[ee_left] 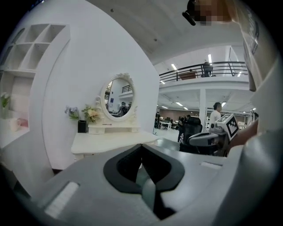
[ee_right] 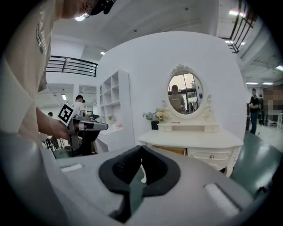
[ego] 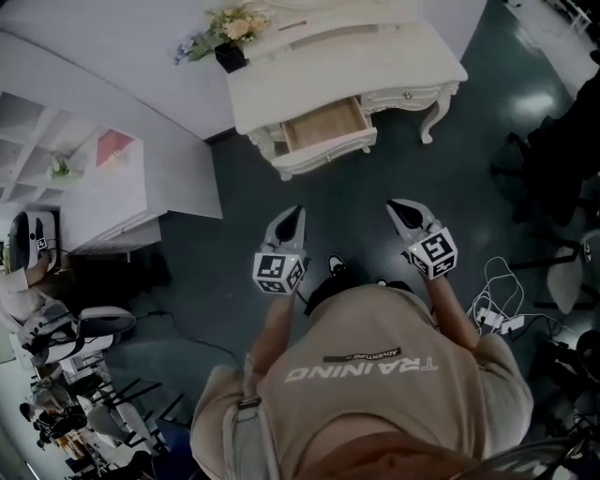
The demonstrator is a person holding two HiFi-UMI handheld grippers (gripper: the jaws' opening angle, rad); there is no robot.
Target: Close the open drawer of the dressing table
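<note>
Fingers [ee_left: 126,165] together above dark floor [ego: 356,216]

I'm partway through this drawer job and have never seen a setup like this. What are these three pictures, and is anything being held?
There is no robot here. A person holds a two-jaw claw in each hand. The head view comes from a camera on the person's head looking steeply down. It shows the left claw and the right claw out in front. The other two pictures come from cameras riding on each claw, looking along its jaws. Both claws are shut and hold nothing. Ahead stands the white dressing table, apart from both claws. Its drawer is pulled out, showing a wooden inside. On the tabletop are flowers and an oval mirror.
</note>
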